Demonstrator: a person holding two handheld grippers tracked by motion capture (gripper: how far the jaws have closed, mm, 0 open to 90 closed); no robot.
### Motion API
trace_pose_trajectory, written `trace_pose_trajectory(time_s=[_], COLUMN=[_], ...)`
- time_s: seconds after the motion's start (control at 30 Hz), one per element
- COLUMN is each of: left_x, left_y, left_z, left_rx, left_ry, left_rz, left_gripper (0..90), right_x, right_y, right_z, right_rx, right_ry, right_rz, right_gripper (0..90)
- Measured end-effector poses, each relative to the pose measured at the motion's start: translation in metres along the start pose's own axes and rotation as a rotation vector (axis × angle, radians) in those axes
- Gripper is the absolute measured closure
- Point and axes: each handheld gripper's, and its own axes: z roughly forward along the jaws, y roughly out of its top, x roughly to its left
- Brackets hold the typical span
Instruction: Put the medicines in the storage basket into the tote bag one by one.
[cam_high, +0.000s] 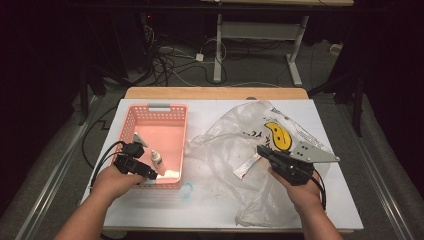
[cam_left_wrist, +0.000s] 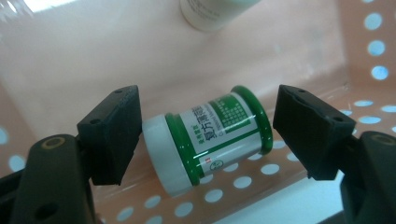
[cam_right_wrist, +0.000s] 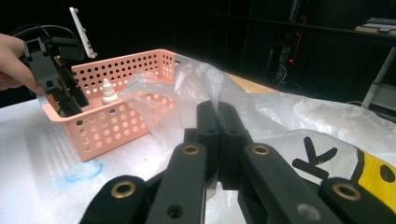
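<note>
Pink perforated plastic is what frames the action: a basket (cam_high: 134, 120) at the left of the high view, with the left gripper (cam_high: 150, 173) dipped over its near corner. Between its jaws, at the centre of the left gripper view, a small jar (cam_left_wrist: 210, 135) is seen lying on its side on the basket floor, white cap toward the left jaw, green-rimmed base toward the right, so its long axis runs almost straight from one jaw to the other. The jaws are spread wide; the left jaw sits at or just against the cap, the right one stands apart from the base, and nothing is clamped. Glossy label, smooth round body: it would likely roll if nudged. A small white dropper bottle (cam_high: 157, 159) stands upright just beyond in the basket. At the right of the high view, the right gripper (cam_high: 261, 150) is held with jaws pressed together over a crinkled clear plastic bag (cam_high: 227, 135); whether film is pinched cannot be told.
</note>
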Motion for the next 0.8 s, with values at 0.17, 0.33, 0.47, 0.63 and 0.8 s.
trace_pose_trajectory(time_s=[0.17, 0.33, 0.47, 0.63, 0.8], left_x=[0.0002, -0.002, -0.0025, -0.0053, -0.0042], left_y=[0.0014, 0.0006, -0.0002, -0.0021, -0.006], left_z=[0.0006, -0.0004, -0.0014, -0.0046, -0.0082], left_rx=[0.013, -0.013, -0.032, -0.069, -0.098], left_ry=[-0.012, -0.011, -0.007, 0.025, 0.034], left_rz=[-0.004, 0.009, 0.014, 0.034, 0.053], left_gripper=[26.9, 31.3, 32.0, 33.5, 34.5], right_x=[0.0003, 0.0002, 0.0004, 0.0001, 0.0003], right_y=[0.0003, 0.0007, 0.0006, 0.0008, 0.0009], right_z=[0.0002, -0.0005, -0.0005, -0.0014, -0.0014], right_rx=[0.001, 0.0, 0.0, -0.001, -0.002], right_ry=[-0.001, -0.002, -0.001, -0.002, -0.003], right_rz=[-0.002, -0.003, -0.004, 0.0, 0.001], right_gripper=[90.0, 90.0, 90.0, 90.0, 90.0])
